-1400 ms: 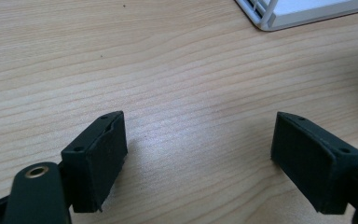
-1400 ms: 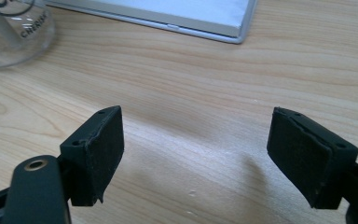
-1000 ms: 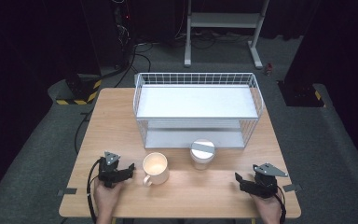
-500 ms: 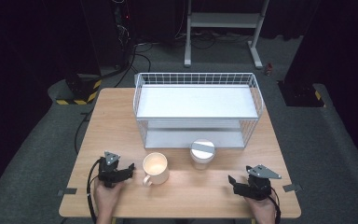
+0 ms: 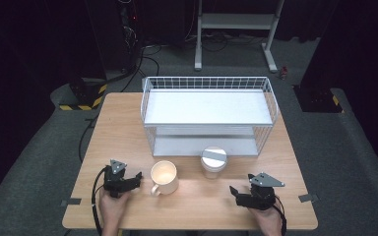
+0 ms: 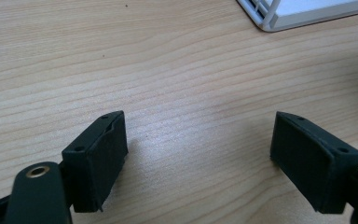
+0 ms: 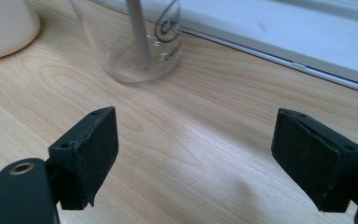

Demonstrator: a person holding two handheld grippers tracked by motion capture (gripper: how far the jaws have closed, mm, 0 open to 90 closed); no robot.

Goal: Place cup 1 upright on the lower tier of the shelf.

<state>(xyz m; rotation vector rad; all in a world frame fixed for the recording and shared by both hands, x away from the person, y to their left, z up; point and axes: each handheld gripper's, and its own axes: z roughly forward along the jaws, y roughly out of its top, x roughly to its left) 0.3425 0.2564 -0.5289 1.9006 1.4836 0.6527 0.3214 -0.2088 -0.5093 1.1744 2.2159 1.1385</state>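
A cream mug (image 5: 164,177) stands near the table's front, its handle turned towards the front left. Just left of it rests my left gripper (image 5: 137,178), jaws open over bare wood (image 6: 198,158). A clear glass cup with a grey-and-white lid (image 5: 213,161) stands right of the mug, in front of the rack. My right gripper (image 5: 234,191) lies at the front right and points left; its jaws have just been opening and nothing is between them (image 7: 196,158). The glass (image 7: 130,42) and the mug (image 7: 4,23) show beyond those jaws.
A white two-shelf wire rack (image 5: 206,115) takes up the back half of the wooden table (image 5: 118,128); its lower shelf edge (image 7: 307,42) runs behind the glass, and one corner (image 6: 303,11) shows ahead of the left jaws. Dark floor and cables surround the table.
My right gripper has slid left along the table's front edge, closer to the glass cup. The left gripper, the mug and the cup have stayed put.
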